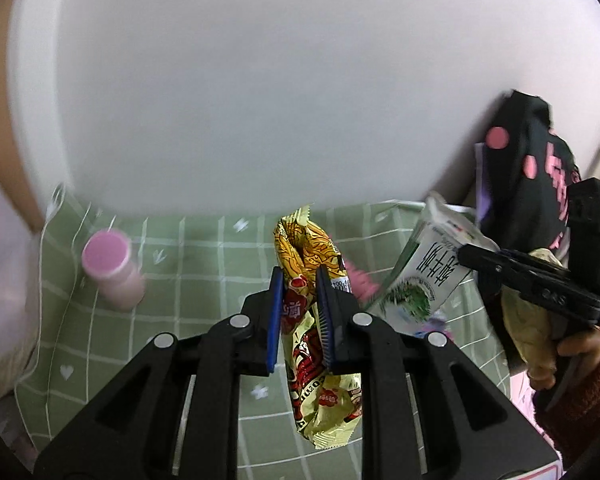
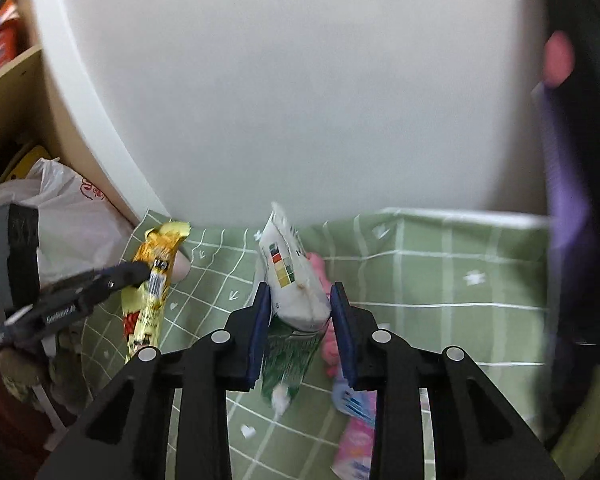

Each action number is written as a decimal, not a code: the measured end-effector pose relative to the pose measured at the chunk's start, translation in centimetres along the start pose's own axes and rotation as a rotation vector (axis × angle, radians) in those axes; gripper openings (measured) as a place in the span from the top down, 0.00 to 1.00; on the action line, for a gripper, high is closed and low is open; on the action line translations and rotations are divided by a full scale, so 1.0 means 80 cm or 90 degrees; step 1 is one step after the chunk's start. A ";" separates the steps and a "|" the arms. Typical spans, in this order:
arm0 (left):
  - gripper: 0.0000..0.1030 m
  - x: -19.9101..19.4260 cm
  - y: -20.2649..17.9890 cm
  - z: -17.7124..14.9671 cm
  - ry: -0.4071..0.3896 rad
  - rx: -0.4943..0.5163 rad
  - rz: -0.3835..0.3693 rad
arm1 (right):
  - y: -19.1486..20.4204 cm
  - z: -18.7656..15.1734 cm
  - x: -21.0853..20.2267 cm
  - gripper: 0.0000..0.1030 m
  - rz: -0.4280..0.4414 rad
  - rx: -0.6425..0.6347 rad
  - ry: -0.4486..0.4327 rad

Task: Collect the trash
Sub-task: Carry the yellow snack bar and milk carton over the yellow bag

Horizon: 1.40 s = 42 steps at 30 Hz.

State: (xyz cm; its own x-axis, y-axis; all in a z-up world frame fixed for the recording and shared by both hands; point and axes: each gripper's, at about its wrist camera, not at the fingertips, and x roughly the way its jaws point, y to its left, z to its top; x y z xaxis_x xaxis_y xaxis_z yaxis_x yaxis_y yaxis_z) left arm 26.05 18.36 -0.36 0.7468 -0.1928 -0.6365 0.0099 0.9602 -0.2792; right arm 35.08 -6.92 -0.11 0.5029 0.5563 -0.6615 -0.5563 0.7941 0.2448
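My left gripper (image 1: pixel 298 284) is shut on a yellow and red snack wrapper (image 1: pixel 312 344) and holds it above the green checked tablecloth (image 1: pixel 204 264). My right gripper (image 2: pixel 300 304) is shut on a white and green milk carton (image 2: pixel 296 296), also lifted off the cloth. In the left wrist view the carton (image 1: pixel 424 276) and the right gripper (image 1: pixel 540 284) appear at the right. In the right wrist view the wrapper (image 2: pixel 152 284) and the left gripper (image 2: pixel 132 274) appear at the left.
A pink bottle (image 1: pixel 112 272) stands on the cloth at the left. A black bag with pink dots (image 1: pixel 532 164) hangs at the right. Pink packets (image 2: pixel 354 444) lie on the cloth under my right gripper. A white wall (image 1: pixel 260 80) backs the table. A white plastic bag (image 2: pixel 64 216) sits at the left.
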 end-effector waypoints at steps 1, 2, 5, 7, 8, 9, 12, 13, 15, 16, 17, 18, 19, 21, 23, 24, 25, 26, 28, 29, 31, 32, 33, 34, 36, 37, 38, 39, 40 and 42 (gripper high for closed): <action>0.85 -0.002 -0.010 0.004 -0.007 0.011 -0.005 | 0.002 -0.002 -0.018 0.72 -0.015 -0.010 -0.014; 0.85 -0.003 -0.018 0.007 -0.012 0.020 -0.011 | 0.002 -0.004 -0.032 0.72 -0.026 -0.017 -0.024; 0.85 -0.009 -0.047 0.016 -0.028 0.044 -0.036 | 0.006 -0.009 -0.069 0.72 -0.073 -0.038 -0.045; 0.85 -0.012 -0.070 0.024 -0.042 0.066 -0.057 | 0.007 -0.012 -0.092 0.73 -0.105 -0.044 -0.058; 0.85 -0.014 -0.080 0.026 -0.048 0.076 -0.065 | 0.007 -0.013 -0.103 0.73 -0.115 -0.044 -0.064; 0.85 -0.017 -0.093 0.030 -0.056 0.088 -0.076 | 0.008 -0.015 -0.113 0.73 -0.127 -0.043 -0.072; 0.85 -0.023 -0.132 0.043 -0.082 0.122 -0.109 | 0.003 -0.020 -0.156 0.73 -0.167 -0.044 -0.103; 0.85 -0.026 -0.145 0.048 -0.090 0.134 -0.122 | 0.001 -0.021 -0.173 0.73 -0.188 -0.044 -0.118; 0.85 -0.029 -0.179 0.057 -0.105 0.160 -0.152 | -0.004 -0.023 -0.201 0.73 -0.214 -0.038 -0.141; 0.85 -0.030 -0.191 0.059 -0.110 0.169 -0.161 | -0.008 -0.025 -0.219 0.73 -0.231 -0.031 -0.158; 0.85 -0.031 -0.211 0.063 -0.118 0.185 -0.176 | -0.012 -0.027 -0.236 0.73 -0.248 -0.024 -0.173; 0.85 -0.031 -0.223 0.064 -0.121 0.194 -0.185 | -0.015 -0.029 -0.249 0.73 -0.261 -0.019 -0.183; 0.85 -0.030 -0.239 0.066 -0.126 0.205 -0.198 | -0.022 -0.033 -0.269 0.73 -0.284 -0.011 -0.200; 0.85 -0.027 -0.272 0.069 -0.130 0.225 -0.224 | -0.031 -0.039 -0.297 0.73 -0.316 0.004 -0.223; 0.85 -0.024 -0.303 0.068 -0.130 0.244 -0.252 | -0.042 -0.047 -0.332 0.73 -0.351 0.020 -0.248; 0.85 -0.022 -0.321 0.067 -0.130 0.254 -0.269 | -0.048 -0.052 -0.346 0.73 -0.369 0.027 -0.258; 0.85 -0.019 -0.336 0.067 -0.130 0.260 -0.285 | -0.054 -0.058 -0.365 0.73 -0.394 0.033 -0.270; 0.85 -0.016 -0.348 0.067 -0.128 0.260 -0.301 | -0.058 -0.060 -0.378 0.72 -0.412 0.038 -0.278; 0.85 -0.009 -0.376 0.071 -0.122 0.255 -0.334 | -0.071 -0.070 -0.409 0.72 -0.451 0.052 -0.294; 0.85 -0.005 -0.388 0.073 -0.122 0.253 -0.345 | -0.078 -0.072 -0.420 0.72 -0.463 0.058 -0.298; 0.85 0.000 -0.416 0.075 -0.129 0.250 -0.367 | -0.092 -0.080 -0.443 0.72 -0.487 0.077 -0.305; 0.85 0.003 -0.426 0.074 -0.132 0.250 -0.378 | -0.100 -0.084 -0.450 0.72 -0.496 0.088 -0.306; 0.85 0.006 -0.440 0.072 -0.134 0.250 -0.396 | -0.108 -0.090 -0.456 0.72 -0.500 0.098 -0.305; 0.85 0.011 -0.450 0.070 -0.138 0.248 -0.412 | -0.116 -0.097 -0.462 0.72 -0.501 0.113 -0.302; 0.85 0.027 -0.474 0.059 -0.141 0.239 -0.443 | -0.131 -0.107 -0.467 0.72 -0.494 0.135 -0.295; 0.85 0.034 -0.482 0.054 -0.141 0.236 -0.451 | -0.140 -0.113 -0.464 0.72 -0.491 0.147 -0.287; 0.85 0.049 -0.495 0.045 -0.136 0.234 -0.462 | -0.149 -0.117 -0.461 0.72 -0.490 0.153 -0.278; 0.85 0.058 -0.505 0.038 -0.132 0.239 -0.464 | -0.153 -0.121 -0.456 0.72 -0.490 0.158 -0.266; 0.85 0.075 -0.517 0.026 -0.122 0.254 -0.456 | -0.166 -0.125 -0.445 0.73 -0.488 0.165 -0.247; 0.85 0.115 -0.536 0.005 -0.076 0.288 -0.415 | -0.182 -0.135 -0.426 0.73 -0.478 0.175 -0.215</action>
State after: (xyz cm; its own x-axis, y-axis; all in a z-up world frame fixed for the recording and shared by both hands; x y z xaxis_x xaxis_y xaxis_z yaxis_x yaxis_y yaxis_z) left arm 32.79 -24.48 6.04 0.5634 -0.7445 -0.3580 0.7182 0.6556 -0.2331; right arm 18.92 -40.06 11.23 0.8666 -0.1303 -0.4817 0.1589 0.9871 0.0189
